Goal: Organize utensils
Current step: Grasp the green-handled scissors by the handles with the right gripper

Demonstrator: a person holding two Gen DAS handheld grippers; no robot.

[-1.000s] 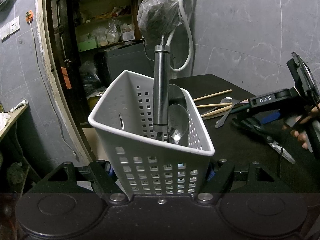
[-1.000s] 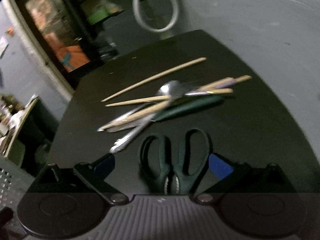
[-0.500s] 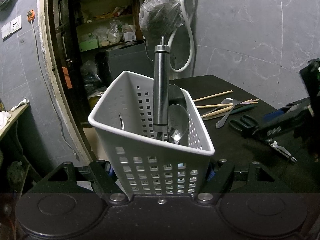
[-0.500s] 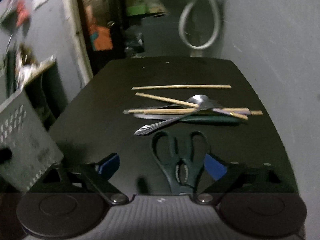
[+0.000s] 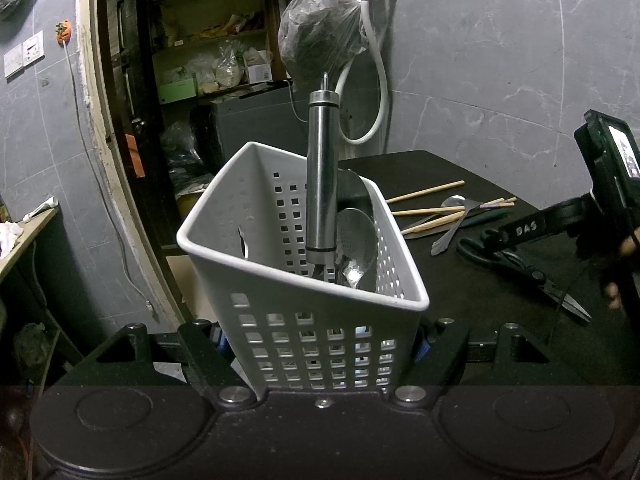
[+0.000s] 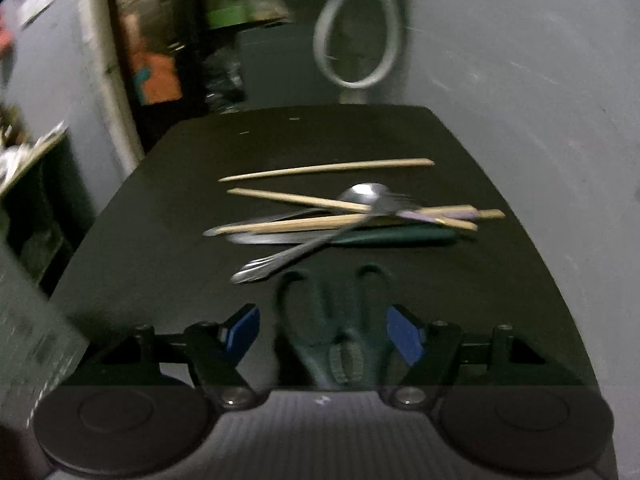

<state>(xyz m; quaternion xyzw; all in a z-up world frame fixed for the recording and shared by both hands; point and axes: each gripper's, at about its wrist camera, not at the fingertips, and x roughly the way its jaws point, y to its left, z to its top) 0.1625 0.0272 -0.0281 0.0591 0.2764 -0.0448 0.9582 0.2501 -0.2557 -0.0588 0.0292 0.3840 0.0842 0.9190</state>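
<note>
Held white basket (image 5: 316, 312) tilted, mouth toward the loose pile, prob. so utensils could drop straight in. Left tool (image 5: 320, 344) clamped on basket's near lower walls, pads pressed each side. Inside already: steel-handled utensil (image 5: 322, 176) upright, slotted spoon (image 5: 356, 240) leaning beside it.

On black bench (image 6: 160, 200), far of basket and to its right: chopsticks (image 6: 328, 168), spoon (image 6: 364, 194), fork (image 6: 280, 260), green-handled knife (image 6: 392, 236), all heaped and crossing, not yet sorted. Scissors (image 6: 340, 320) nearest, handles pointing away, lying flat on bench.

Right tool (image 6: 324, 328) straddled scissors' handles, approx. centred on them, judged lined up for a pick. Jaws partway apart and just been closing, scissors between them. Blue pads (image 6: 404, 336) beside handles w/ a gap showing each side, so no grip yet; view blurred, contact not certain.
</note>
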